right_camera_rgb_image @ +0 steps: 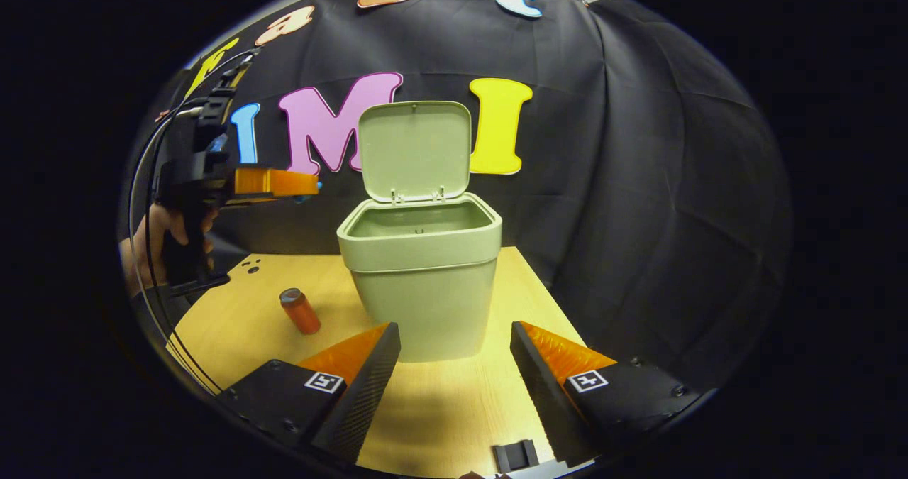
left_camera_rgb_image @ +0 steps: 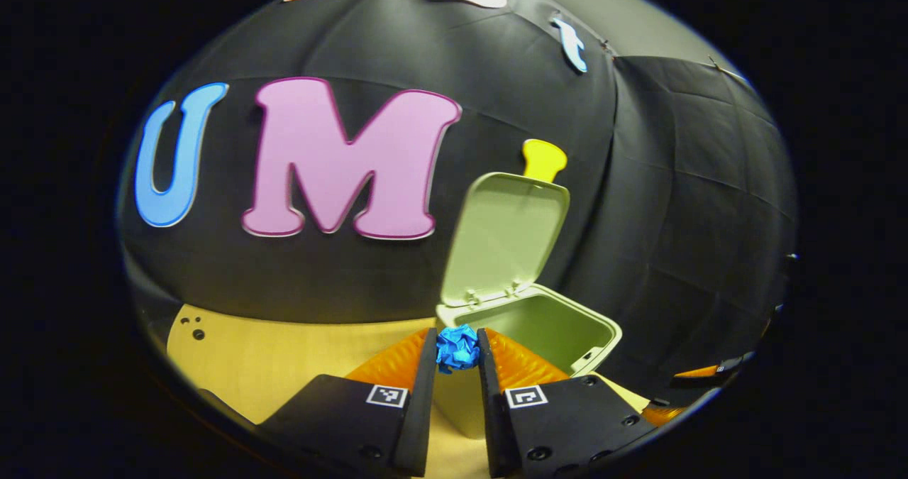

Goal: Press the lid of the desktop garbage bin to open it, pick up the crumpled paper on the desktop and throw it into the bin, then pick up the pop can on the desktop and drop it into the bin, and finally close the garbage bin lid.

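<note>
On the bench: the garbage bin [right_camera_rgb_image: 420, 273] stands near the middle of the wooden bench [right_camera_rgb_image: 234, 330], with its lid [right_camera_rgb_image: 415, 150] raised upright at the back and the inside open to see.

Left gripper [left_camera_rgb_image: 457, 351]: my jaws are narrow and they press from both sides on the crumpled paper [left_camera_rgb_image: 457, 348], a blue ball held at the fingertips.

Paper position: in the left gripper view the crumpled paper is lifted off the bench, just in front of the near corner of the bin's rim, not inside the bin.

Bin from the left: the opening [left_camera_rgb_image: 550, 326] lies just beyond my left jaws and a little to the right; the lid leans back against the booth wall.

Right gripper [right_camera_rgb_image: 454, 340]: my jaws are wide apart and hold nothing; they are low over the bench, with the bin's front wall between them and a little farther off.

Pop can [right_camera_rgb_image: 299, 311]: it stands on the bench, slightly tilted in the picture, to the left of the bin and apart from it.

Other hand: in the right gripper view my left gripper [right_camera_rgb_image: 277, 181] is seen high at the left, above the bench and level with the bin's rim, with a hand [right_camera_rgb_image: 152, 241] around its handle.
</note>
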Motion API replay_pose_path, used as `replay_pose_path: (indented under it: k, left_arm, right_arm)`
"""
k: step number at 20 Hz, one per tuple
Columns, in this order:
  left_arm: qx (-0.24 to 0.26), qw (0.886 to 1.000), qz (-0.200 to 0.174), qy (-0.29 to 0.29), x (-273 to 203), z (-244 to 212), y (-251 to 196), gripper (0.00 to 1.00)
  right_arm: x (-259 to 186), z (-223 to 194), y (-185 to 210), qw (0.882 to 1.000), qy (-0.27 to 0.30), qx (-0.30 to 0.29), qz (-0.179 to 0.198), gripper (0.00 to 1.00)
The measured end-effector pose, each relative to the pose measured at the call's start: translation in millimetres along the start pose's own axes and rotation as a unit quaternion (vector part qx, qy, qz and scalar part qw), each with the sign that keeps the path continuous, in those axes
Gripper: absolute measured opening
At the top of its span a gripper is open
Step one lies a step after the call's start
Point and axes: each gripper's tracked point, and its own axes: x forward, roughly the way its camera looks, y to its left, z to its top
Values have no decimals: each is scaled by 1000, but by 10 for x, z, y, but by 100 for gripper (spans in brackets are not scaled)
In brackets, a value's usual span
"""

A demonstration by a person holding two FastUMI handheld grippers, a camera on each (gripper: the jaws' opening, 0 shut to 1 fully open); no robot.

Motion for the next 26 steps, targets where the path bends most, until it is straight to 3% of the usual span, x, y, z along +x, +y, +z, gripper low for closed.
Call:
replay_pose_path:
  k: [6, 12, 15, 17, 22, 26]
  left_arm:
    - [-6, 999, -39, 15, 404, -124, -524, 36]
    - [-2, 999, -39, 31, 600, -254, -648, 35]
    - [-2, 999, -30, 36, 621, -313, -653, 39]
    - [8, 999, -23, 34, 620, -333, -637, 46]
    - [10, 1000, -5, 25, 591, -321, -550, 86]
    - [14, 1000, 12, -8, 444, -143, -437, 94]
  right_arm:
    - [-42, -51, -354, 1000, 3, 8, -13, 98]
    - [-31, -40, -582, 1000, 4, 13, -19, 98]
    - [-38, -45, -597, 1000, 5, 12, -15, 97]
    - [-22, -53, -575, 1000, 6, 8, -10, 97]
    - [6, -68, -449, 1000, 9, -2, 9, 97]
    - [23, -26, -349, 1000, 6, -3, 22, 97]
